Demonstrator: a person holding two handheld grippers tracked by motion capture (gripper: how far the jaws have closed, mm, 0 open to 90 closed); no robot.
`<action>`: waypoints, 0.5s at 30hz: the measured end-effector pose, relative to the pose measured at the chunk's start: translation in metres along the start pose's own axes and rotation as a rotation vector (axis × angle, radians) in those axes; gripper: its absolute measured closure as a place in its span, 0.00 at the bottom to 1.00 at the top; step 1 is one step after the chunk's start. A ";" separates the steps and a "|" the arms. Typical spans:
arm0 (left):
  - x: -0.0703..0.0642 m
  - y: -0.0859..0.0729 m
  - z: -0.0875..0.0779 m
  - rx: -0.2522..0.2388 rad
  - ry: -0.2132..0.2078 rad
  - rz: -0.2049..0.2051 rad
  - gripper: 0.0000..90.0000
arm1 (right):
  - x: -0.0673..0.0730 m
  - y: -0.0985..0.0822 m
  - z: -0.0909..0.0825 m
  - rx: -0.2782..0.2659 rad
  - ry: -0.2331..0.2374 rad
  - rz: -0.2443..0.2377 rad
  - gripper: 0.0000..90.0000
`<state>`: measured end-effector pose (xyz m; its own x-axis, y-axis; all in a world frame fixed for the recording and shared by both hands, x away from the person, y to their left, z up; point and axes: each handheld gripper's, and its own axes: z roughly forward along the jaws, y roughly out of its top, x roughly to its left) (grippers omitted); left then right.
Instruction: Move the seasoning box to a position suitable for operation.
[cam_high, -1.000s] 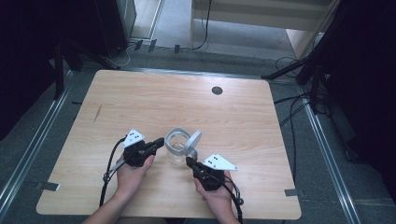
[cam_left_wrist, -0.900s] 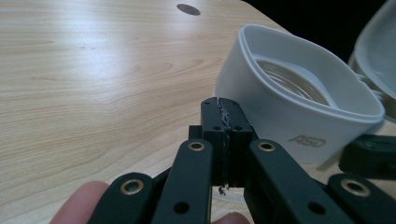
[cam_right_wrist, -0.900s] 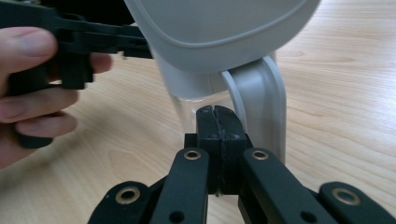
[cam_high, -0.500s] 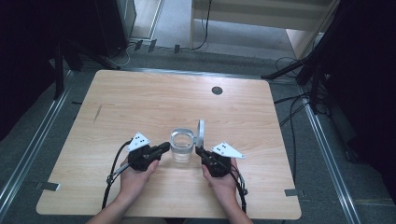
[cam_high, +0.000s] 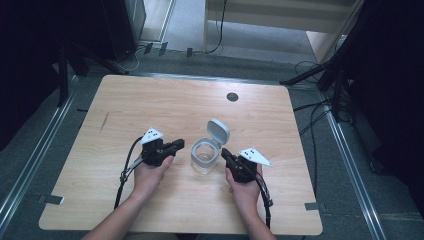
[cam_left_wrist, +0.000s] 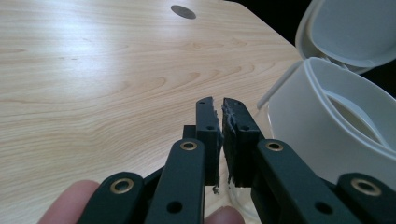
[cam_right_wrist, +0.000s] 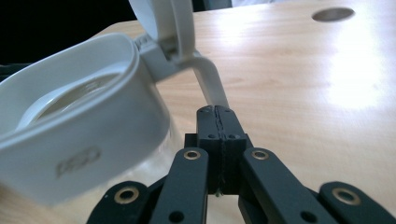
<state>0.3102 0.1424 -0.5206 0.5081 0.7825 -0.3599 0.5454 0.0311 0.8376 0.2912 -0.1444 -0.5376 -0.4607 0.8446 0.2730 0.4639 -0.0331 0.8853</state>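
1. Desk (cam_high: 165, 100): a pale wooden top with a round cable hole (cam_high: 232, 96) near its far edge. My forearms came in from the near side.
2. Jar (cam_high: 202, 156): a clear container with a white collar, standing upright on the desk between my two tongs, near the front edge.
3. Lid (cam_high: 218, 131): white, hinged to the collar. Half a second before, it stood on edge; at this moment it was thrown back past upright, leaving the mouth open. I judged the opening step complete, with the jar ready to be filled or emptied.
4. Left tongs (cam_high: 179, 145): just beside the jar's left wall, jaws nearly together with a thin slit between the pads, holding nothing.
5. Right tongs (cam_high: 224, 153): drawn back from the lid to the jar's right side, near the hinge strap (cam_right_wrist: 210, 81), jaws pressed together and empty.
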 end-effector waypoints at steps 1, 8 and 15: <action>0.001 0.000 0.007 0.004 -0.010 -0.014 0.95 | 0.002 -0.003 -0.004 -0.001 -0.003 0.005 1.00; -0.012 -0.008 0.016 0.027 -0.048 0.002 0.98 | 0.020 -0.005 -0.005 0.043 0.019 0.092 1.00; -0.018 -0.016 0.008 0.042 -0.069 0.028 0.97 | 0.020 -0.001 -0.003 0.040 -0.031 0.155 1.00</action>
<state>0.2978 0.1233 -0.5304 0.5678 0.7378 -0.3651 0.5568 -0.0176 0.8305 0.2791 -0.1293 -0.5319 -0.3581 0.8471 0.3927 0.5576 -0.1433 0.8176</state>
